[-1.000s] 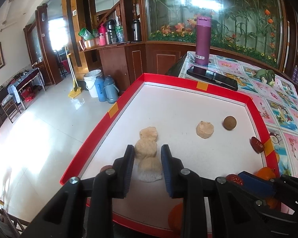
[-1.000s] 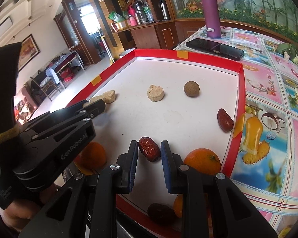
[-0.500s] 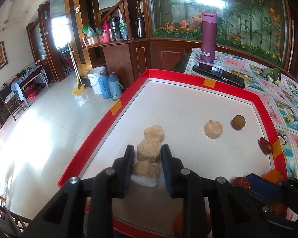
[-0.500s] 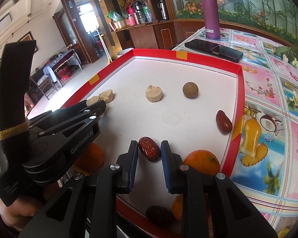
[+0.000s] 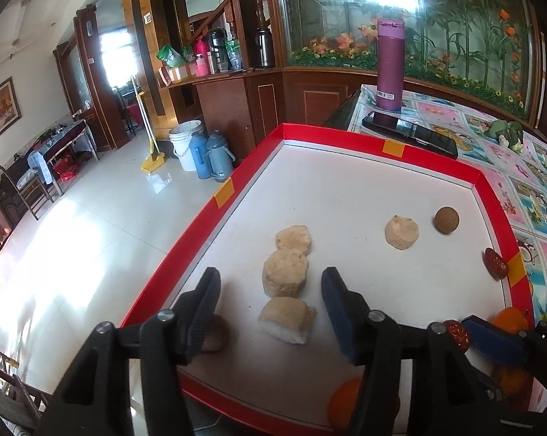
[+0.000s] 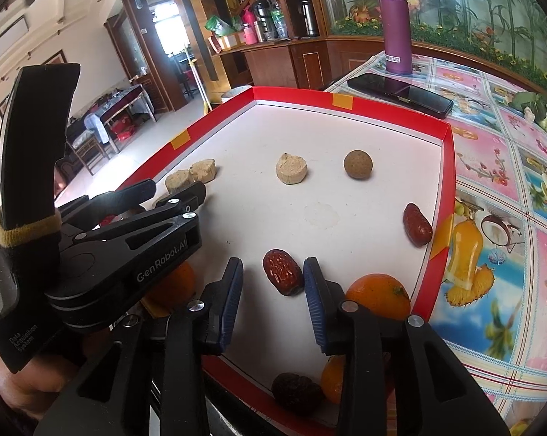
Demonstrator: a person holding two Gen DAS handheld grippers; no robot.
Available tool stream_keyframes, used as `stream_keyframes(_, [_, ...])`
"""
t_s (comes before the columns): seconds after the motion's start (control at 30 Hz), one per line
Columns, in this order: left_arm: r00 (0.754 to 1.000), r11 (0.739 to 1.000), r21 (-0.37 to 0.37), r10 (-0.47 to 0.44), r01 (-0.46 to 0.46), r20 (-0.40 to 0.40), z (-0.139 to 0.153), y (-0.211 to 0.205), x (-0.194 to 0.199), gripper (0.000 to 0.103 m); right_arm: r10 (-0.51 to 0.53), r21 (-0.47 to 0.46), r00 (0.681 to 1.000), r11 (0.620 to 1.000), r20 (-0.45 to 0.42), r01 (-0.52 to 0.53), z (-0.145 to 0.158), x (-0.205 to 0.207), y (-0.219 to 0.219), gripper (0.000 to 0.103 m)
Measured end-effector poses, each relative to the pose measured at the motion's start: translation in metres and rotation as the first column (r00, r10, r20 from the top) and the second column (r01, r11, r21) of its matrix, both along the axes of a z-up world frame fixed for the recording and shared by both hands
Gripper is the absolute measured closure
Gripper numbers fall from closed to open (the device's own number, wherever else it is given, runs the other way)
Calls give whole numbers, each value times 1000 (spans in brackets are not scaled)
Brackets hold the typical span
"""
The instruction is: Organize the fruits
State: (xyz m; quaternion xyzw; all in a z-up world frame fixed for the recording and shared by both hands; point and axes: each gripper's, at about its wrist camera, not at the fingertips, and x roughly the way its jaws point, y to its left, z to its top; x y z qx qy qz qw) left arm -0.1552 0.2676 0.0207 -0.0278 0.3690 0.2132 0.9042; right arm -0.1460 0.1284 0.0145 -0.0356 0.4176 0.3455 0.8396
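A red-rimmed white tray (image 5: pixel 222 196) holds the fruit. In the left wrist view my left gripper (image 5: pixel 270 279) has its jaws opening. A tan chunk (image 5: pixel 288 319) lies on the tray between them, clear of both pads. Two more tan pieces (image 5: pixel 285 277) line up beyond it, a fourth (image 5: pixel 401 231) lies by a brown ball (image 5: pixel 446 219). In the right wrist view my right gripper (image 6: pixel 273 272) is opening too. A wrinkled red date (image 6: pixel 282 276) rests between its pads with a gap on the left side. An orange (image 6: pixel 378 296) sits just right of it.
Another red date (image 6: pixel 417 225) leans on the tray's right rim. A dark date (image 6: pixel 295 388) and more oranges (image 6: pixel 171 283) lie at the near edge. A purple bottle (image 6: pixel 397 25) and a phone (image 6: pixel 400 94) stand beyond the tray. Floor drops off at left.
Both grippers' jaws have spread apart. The left let go of the tan chunk, which now lies on the tray; the right pads have come off the red date. Neither hand has moved.
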Motion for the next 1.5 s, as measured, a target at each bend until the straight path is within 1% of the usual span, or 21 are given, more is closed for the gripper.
stream_keyframes(0.03, [1000,1000,6,4,-4,3,1,0,-2,35,2,3,1000,1000,-1,-2,0,0,0,71])
stream_keyframes(0.07, [1000,1000,13,7,-7,7,2,1,-3,31,3,8,1000,1000,-2,-3,0,0,-1,71])
stream_keyframes(0.1, [1000,1000,19,11,-11,12,3,1,-5,24,3,16,1000,1000,-5,-3,1,0,-2,71])
stream_keyframes(0.17, [999,999,35,18,-19,28,7,1,-9,17,-1,39,1000,999,-9,1,2,0,-6,71])
stream_keyframes(0.23, [999,999,47,23,-25,46,10,2,-13,15,-11,64,1000,998,-5,11,4,0,-10,70])
stream_keyframes(0.3, [998,998,54,30,-33,55,14,2,-16,8,-25,88,1000,996,0,25,6,0,-15,68])
stream_keyframes(0.37, [997,997,60,35,-39,61,17,1,-19,7,-27,121,1000,992,-11,28,7,1,-19,68])
stream_keyframes(0.43, [997,997,67,35,-40,68,19,0,-22,7,-37,140,999,990,0,36,9,-2,-23,68])
stream_keyframes(0.53, [996,995,89,34,-42,87,26,-3,-30,6,-41,141,999,989,20,38,11,-8,-26,67])
stream_keyframes(0.67, [992,993,107,35,-48,120,37,-6,-41,1,-69,145,997,987,39,62,16,-13,-32,66])
stream_keyframes(0.77, [989,992,116,33,-49,143,45,-8,-48,0,-84,146,994,987,65,74,24,-16,-36,66])
stream_keyframes(0.9, [987,983,171,35,-62,157,54,-17,-55,0,-102,158,991,984,92,87,34,-23,-43,65])
stream_keyframes(1.07, [984,985,167,14,-44,176,62,-26,-66,0,-135,177,983,978,124,112,47,-33,-55,57])
stream_keyframes(1.2, [982,985,172,2,-36,191,68,-31,-75,0,-164,179,973,975,165,134,56,-42,-64,54])
stream_keyframes(1.27, [981,984,173,-7,-28,196,72,-35,-80,0,-178,179,967,973,181,145,60,-47,-69,47])
stream_keyframes(1.43, [978,982,190,-26,-14,205,77,-45,-93,0,-210,196,956,966,203,171,69,-59,-79,45])
stream_keyframes(1.5, [977,983,185,-34,-5,209,79,-49,-99,0,-222,202,952,963,212,179,72,-64,-83,45])
